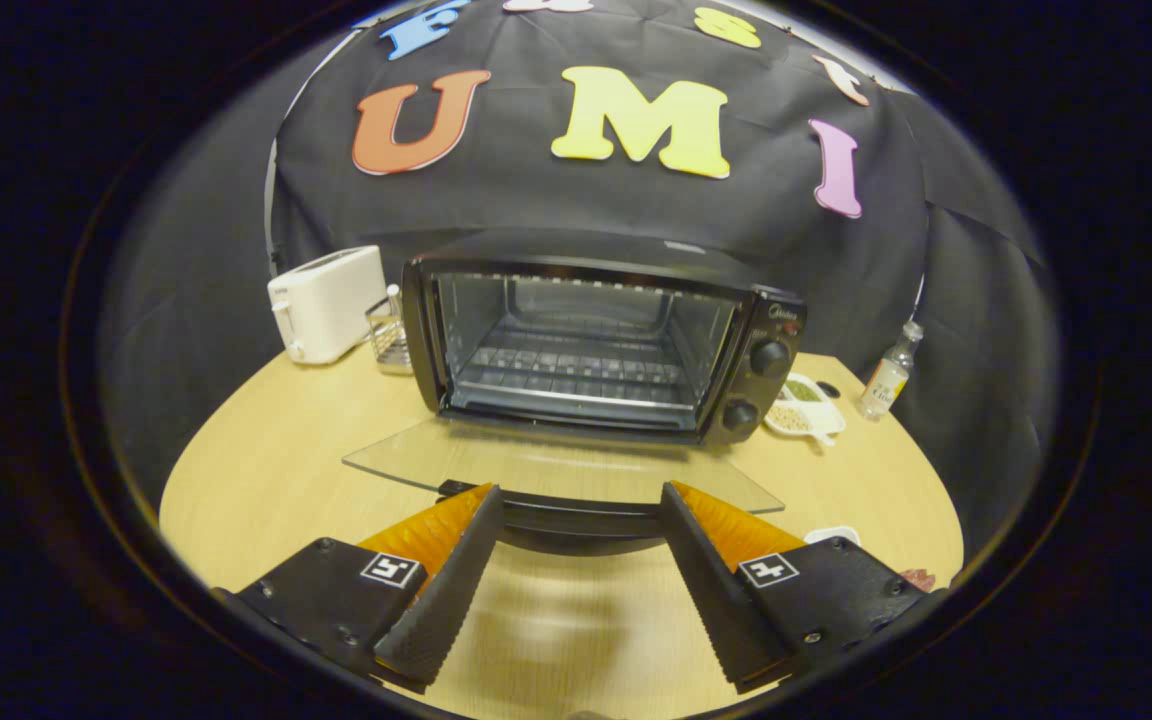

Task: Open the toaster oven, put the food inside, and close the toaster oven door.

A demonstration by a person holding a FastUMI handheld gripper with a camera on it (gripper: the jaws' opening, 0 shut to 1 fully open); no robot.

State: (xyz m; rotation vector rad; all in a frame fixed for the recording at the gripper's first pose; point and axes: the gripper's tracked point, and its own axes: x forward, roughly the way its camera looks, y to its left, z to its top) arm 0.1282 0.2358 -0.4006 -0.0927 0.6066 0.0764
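Observation:
A black toaster oven stands at the back of the round wooden table, its cavity and wire rack bare. Its glass door lies folded down flat toward me, with the dark handle at its near edge. My gripper is open, fingertips at the two ends of that handle, nothing pressed between them. A small white plate peeks out just right of the right finger, with a bit of reddish food beside it.
A white pop-up toaster and a wire rack holder stand left of the oven. To its right sit a white divided dish with grains and a small clear bottle. Bare tabletop lies under the fingers.

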